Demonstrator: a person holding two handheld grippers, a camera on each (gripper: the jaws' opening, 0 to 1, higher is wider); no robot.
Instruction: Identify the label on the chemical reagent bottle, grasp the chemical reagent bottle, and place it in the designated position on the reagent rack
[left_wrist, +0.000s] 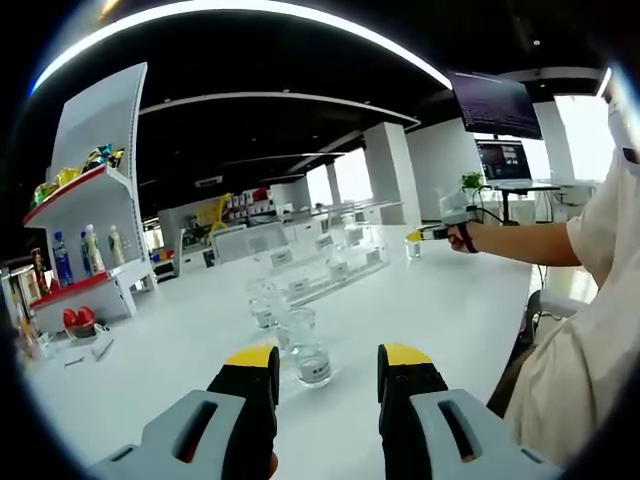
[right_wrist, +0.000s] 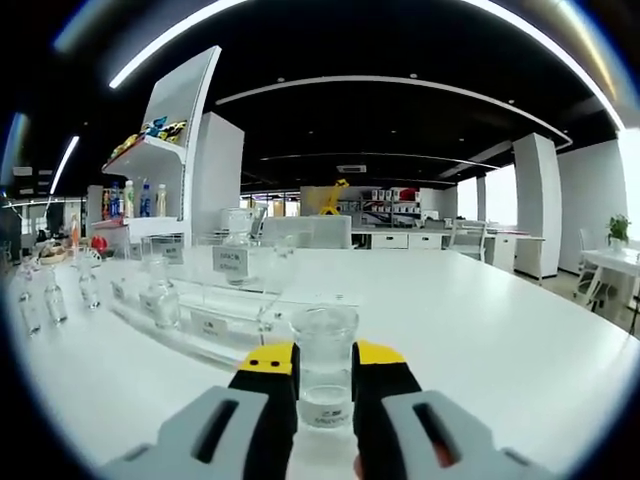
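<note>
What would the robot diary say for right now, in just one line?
right tongs: around clear bottle, near clear rack | left tongs: open, empty, above another bottle | white table

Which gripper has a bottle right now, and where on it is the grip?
The right gripper has its jaws around the body of a clear reagent bottle. The left gripper is open, holding nothing.

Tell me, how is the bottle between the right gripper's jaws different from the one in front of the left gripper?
The clear glass reagent bottle sits between the right gripper jaws, which look closed on it; the other clear glass bottle stands free on the white table, ahead of the open left gripper. Both are upright.
</note>
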